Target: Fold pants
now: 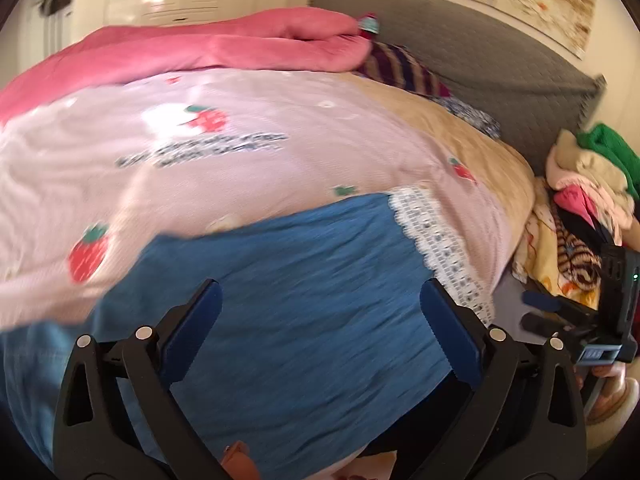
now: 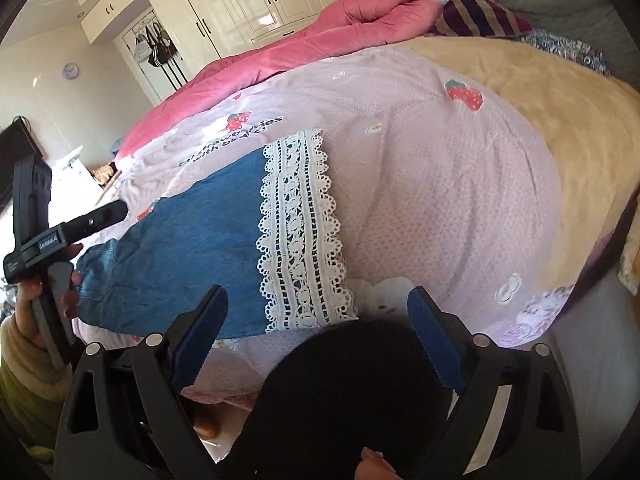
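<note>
Blue denim pants [image 1: 288,280] with a white lace hem [image 1: 436,240] lie flat on the pink strawberry sheet [image 1: 200,140]. In the right wrist view the pants [image 2: 192,248] stretch left from the lace hem [image 2: 300,232]. My left gripper [image 1: 320,300] is open and hovers over the denim, holding nothing. My right gripper [image 2: 316,308] is open above the near edge by the lace hem, empty. The left gripper also shows at the left of the right wrist view [image 2: 104,216], over the waist end. The right gripper shows at the right edge of the left wrist view [image 1: 540,312].
A pink quilt [image 2: 320,28] lies bunched along the far side of the bed. A beige blanket [image 2: 540,92] covers the head end by a striped pillow [image 2: 476,16]. A heap of clothes [image 1: 580,208] sits beside the bed. A dark round object [image 2: 340,392] lies under my right gripper.
</note>
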The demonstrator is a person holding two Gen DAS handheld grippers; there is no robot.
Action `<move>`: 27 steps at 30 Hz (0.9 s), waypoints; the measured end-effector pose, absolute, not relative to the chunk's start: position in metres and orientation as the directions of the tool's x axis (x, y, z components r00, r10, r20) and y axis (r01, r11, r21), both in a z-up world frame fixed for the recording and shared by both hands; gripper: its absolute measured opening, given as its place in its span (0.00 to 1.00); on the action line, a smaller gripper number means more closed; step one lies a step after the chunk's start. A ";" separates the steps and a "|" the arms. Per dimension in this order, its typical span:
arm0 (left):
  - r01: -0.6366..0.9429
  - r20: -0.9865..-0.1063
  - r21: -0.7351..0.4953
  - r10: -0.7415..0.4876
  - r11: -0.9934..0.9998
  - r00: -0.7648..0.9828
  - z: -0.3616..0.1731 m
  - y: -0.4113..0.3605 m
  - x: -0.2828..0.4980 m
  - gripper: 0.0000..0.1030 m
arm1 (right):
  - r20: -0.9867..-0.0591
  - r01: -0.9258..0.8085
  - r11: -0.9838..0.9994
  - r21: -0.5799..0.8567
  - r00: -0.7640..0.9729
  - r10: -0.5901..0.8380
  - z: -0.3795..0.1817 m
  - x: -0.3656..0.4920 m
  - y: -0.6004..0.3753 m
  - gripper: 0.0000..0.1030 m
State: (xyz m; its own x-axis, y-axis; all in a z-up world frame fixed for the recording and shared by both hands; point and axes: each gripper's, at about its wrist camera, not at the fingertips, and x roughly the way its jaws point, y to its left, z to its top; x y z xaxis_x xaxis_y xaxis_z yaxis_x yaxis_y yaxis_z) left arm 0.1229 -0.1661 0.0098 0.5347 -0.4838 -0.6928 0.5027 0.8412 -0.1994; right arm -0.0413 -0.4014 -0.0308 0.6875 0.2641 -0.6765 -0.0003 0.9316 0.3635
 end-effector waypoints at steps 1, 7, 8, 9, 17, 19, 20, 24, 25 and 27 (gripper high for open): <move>0.528 -0.700 -0.179 -0.485 0.830 0.525 0.012 -0.178 0.127 0.90 | -0.676 -0.002 0.929 0.369 0.685 0.270 -0.033 -0.039 -0.400 0.88; 0.630 -0.728 -0.125 -0.503 0.766 0.467 0.016 -0.234 0.150 0.90 | -0.685 -0.008 0.908 0.418 0.653 0.321 -0.049 -0.018 -0.399 0.88; 0.643 -0.732 -0.118 -0.504 0.757 0.458 0.015 -0.242 0.154 0.90 | -0.686 -0.005 0.905 0.426 0.651 0.326 -0.051 -0.015 -0.400 0.88; 0.657 -0.736 -0.113 -0.507 0.746 0.449 0.014 -0.249 0.159 0.90 | -0.683 -0.006 0.901 0.434 0.650 0.333 -0.053 -0.013 -0.400 0.88; 0.705 -0.785 -0.051 -0.465 0.707 0.410 -0.009 -0.296 0.203 0.90 | -0.670 -0.028 0.866 0.499 0.623 0.405 -0.064 0.000 -0.403 0.81; 0.704 -0.798 -0.077 -0.467 0.706 0.380 -0.016 -0.300 0.215 0.90 | -0.669 -0.037 0.859 0.511 0.611 0.424 -0.067 0.001 -0.400 0.73; 0.703 -0.805 -0.088 -0.466 0.706 0.367 -0.019 -0.303 0.219 0.90 | -0.667 -0.043 0.854 0.519 0.604 0.435 -0.069 0.002 -0.398 0.69; 0.719 -0.820 -0.091 -0.461 0.689 0.338 -0.031 -0.312 0.230 0.90 | -0.679 -0.049 0.868 0.493 0.603 0.419 -0.071 0.000 -0.391 0.48; 0.725 -0.827 -0.106 -0.466 0.680 0.316 -0.034 -0.314 0.232 0.90 | -0.677 -0.049 0.866 0.498 0.602 0.423 -0.071 -0.001 -0.391 0.44; 0.736 -0.828 -0.131 -0.481 0.665 0.288 -0.038 -0.317 0.236 0.90 | -0.666 -0.054 0.854 0.517 0.602 0.441 -0.070 -0.005 -0.391 0.38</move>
